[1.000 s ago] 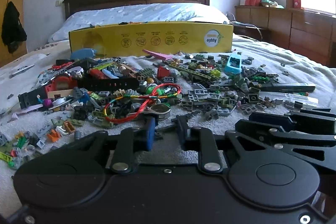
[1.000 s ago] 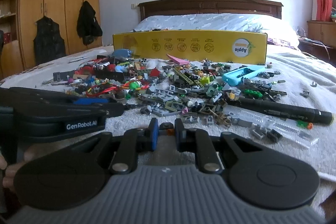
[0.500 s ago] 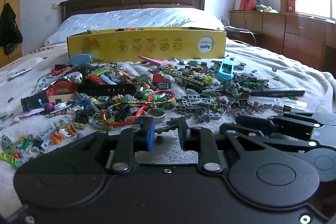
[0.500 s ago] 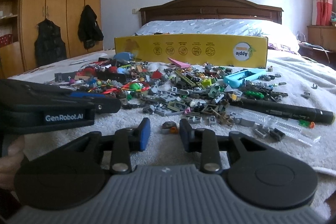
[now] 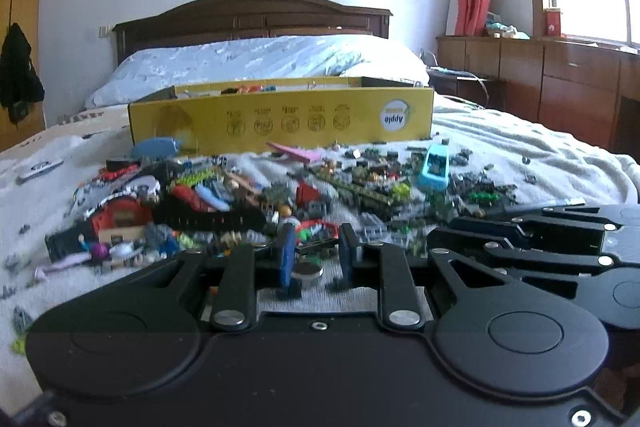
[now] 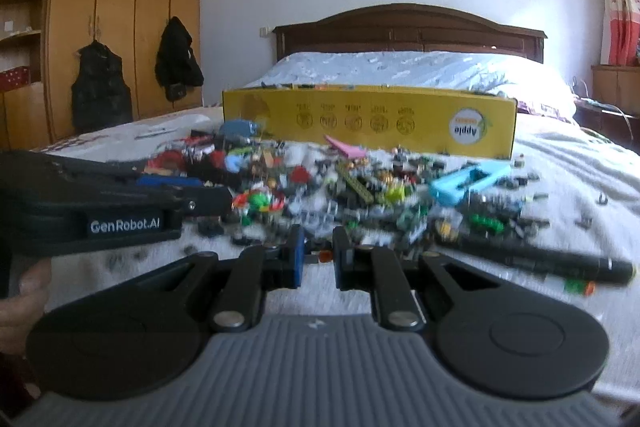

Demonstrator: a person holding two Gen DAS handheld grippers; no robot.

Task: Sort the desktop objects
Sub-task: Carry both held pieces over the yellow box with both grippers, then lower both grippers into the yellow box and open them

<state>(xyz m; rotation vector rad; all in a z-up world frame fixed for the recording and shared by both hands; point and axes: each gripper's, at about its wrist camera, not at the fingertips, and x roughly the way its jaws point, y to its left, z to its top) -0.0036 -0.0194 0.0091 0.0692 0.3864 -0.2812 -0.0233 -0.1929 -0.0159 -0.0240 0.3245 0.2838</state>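
Raised vs. a sec ago, right hand-held gripper (image 6: pixel 317 259) is seen closing on a small orange-tipped piece (image 6: pixel 325 257), left hand-held gripper (image 5: pixel 316 259) clenched on sth dark, blurred, bricks pile (image 6: pixel 360 187) on bed (image 6: pixel 560 179).

The left tool (image 5: pixel 316 255) is held low, angled slightly downward, its jaws set narrowly with a small dark piece (image 5: pixel 316 249) bridging them. The right tool (image 6: pixel 318 257) is seen closing on a small grey-and-orange piece (image 6: pixel 320 257). A hand (image 6: pixel 18 307) is glimpsed at nine o'clock.
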